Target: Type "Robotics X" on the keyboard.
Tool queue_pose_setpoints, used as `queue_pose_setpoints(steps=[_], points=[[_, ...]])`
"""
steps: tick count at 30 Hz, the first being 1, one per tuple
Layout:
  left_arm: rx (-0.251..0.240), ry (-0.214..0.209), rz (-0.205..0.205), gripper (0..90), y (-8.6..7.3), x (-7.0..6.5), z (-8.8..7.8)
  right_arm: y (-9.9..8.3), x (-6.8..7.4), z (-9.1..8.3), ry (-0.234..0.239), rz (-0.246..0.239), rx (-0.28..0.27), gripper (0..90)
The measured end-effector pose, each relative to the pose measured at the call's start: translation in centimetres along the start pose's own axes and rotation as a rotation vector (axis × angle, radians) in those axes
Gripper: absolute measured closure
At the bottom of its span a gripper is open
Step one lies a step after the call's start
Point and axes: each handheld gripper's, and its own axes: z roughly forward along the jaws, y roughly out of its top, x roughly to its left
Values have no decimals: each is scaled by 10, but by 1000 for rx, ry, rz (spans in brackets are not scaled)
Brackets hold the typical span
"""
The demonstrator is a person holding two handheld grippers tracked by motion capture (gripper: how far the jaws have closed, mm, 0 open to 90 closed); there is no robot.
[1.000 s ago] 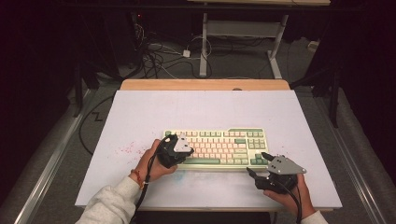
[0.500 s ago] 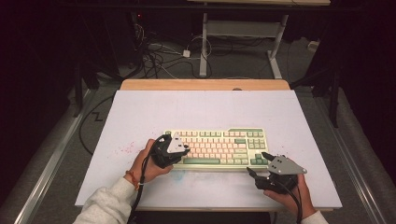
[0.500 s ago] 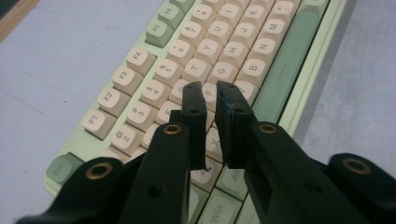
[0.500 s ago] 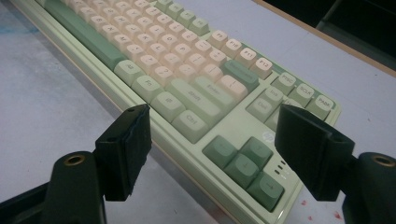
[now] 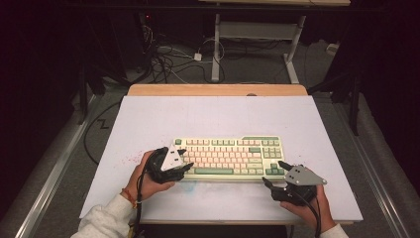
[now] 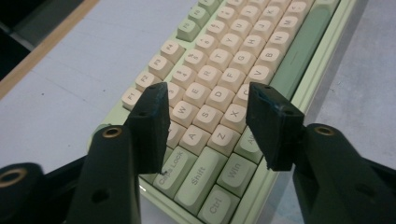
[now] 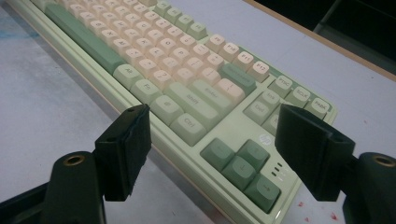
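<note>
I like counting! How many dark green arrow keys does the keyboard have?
4, at the near right corner of the pale green and cream keyboard: one on top, three below it, between the right gripper's open jaws.

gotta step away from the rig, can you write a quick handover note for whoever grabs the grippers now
Left gripper: jaws have just been opening, nothing between them, poised over the left end of the keyboard above the A, S, Z, X keys.
Right gripper: open, empty, at the keyboard's near right corner by the arrow keys.
Keyboard lies flat on the white table mat, near the front edge.
Done: both grippers are at the keyboard's ends.
Left: probably to close on each end and lift or shift it; no grip yet.
</note>
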Motion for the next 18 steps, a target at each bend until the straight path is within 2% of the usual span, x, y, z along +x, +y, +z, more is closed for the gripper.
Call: queue_pose_setpoints(steps=[3, 6, 11, 14, 16, 18], points=[[5, 33, -10, 298, -8, -2, -2, 0, 0, 0, 1, 1, -1, 274], [-4, 41, -27, 219, -16, -3, -6, 0, 0, 0, 0, 1, -1, 273], [-1, 51, -67, 173, -31, -4, -13, 1, 0, 0, -2, 1, -3, 270], [1, 32, -108, 166, -41, -3, -17, 1, 0, 0, -2, -1, -4, 270], [11, 38, -117, 166, -47, -4, -19, 1, 0, 0, -2, 2, -5, 270], [20, 25, -129, 167, -52, -3, -21, 1, 0, 0, -2, -1, -4, 270]])
